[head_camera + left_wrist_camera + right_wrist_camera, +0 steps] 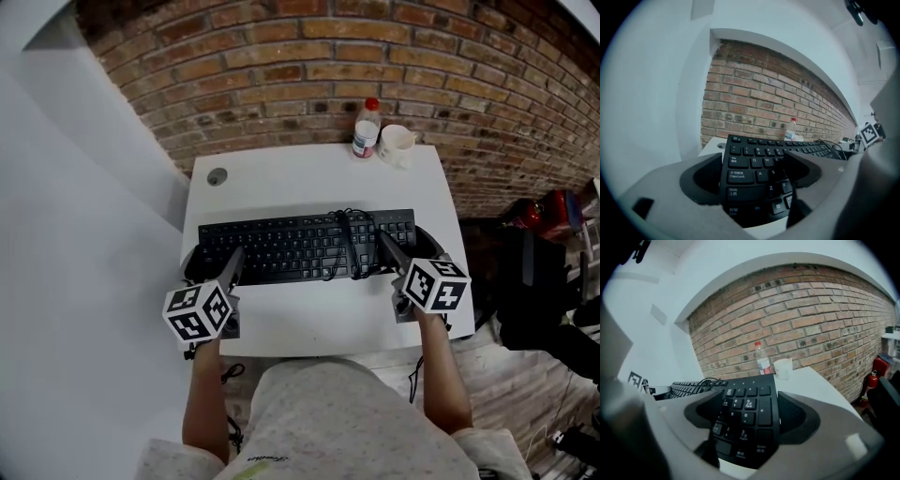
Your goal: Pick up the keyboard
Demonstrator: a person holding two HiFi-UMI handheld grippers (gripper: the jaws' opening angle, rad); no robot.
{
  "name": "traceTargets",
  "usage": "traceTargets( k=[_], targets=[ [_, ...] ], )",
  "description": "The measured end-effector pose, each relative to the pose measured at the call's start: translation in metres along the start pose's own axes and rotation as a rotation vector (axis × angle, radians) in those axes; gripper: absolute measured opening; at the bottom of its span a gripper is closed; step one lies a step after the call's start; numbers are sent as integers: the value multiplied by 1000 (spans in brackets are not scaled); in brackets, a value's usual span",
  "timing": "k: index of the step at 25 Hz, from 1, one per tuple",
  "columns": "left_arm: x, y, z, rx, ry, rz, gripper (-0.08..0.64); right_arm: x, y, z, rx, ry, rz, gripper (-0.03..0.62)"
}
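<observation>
1. Left gripper (754,174): jaws spread wide around the left end of the keyboard (281,248), not clamped.
2. Right gripper (751,417): jaws just as wide, numpad end between them, gripping nothing.
3. Keyboard lies flat mid-table (309,323), with its cable (345,242) heaped on the keys.
4. Likely light, stiff, smooth plastic. It's long, so best to pinch both short ends and lift level; the loose cable may slide off.
5. Bottle (367,128) and cup (397,145) stand at the back edge, well apart.

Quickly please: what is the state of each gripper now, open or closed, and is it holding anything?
Left gripper: open, the left end of the keyboard between its jaws.
Right gripper: open, the keyboard's right end between its jaws.
</observation>
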State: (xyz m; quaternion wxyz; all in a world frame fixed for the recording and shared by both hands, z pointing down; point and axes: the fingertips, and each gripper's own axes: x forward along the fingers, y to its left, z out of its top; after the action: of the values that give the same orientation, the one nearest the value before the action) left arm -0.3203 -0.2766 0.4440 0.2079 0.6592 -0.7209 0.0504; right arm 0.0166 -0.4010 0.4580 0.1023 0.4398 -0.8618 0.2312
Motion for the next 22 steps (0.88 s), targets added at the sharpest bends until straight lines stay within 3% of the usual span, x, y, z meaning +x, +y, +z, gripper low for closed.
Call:
traceTargets(
  k=[12, 22],
  targets=[
    [-55, -23, 79, 31, -229, -10, 403, -52, 36, 85, -98, -208, 49, 376],
    [-96, -29, 112, 49, -356, -23, 403, -90, 66, 117, -153, -326, 68, 374]
  ],
)
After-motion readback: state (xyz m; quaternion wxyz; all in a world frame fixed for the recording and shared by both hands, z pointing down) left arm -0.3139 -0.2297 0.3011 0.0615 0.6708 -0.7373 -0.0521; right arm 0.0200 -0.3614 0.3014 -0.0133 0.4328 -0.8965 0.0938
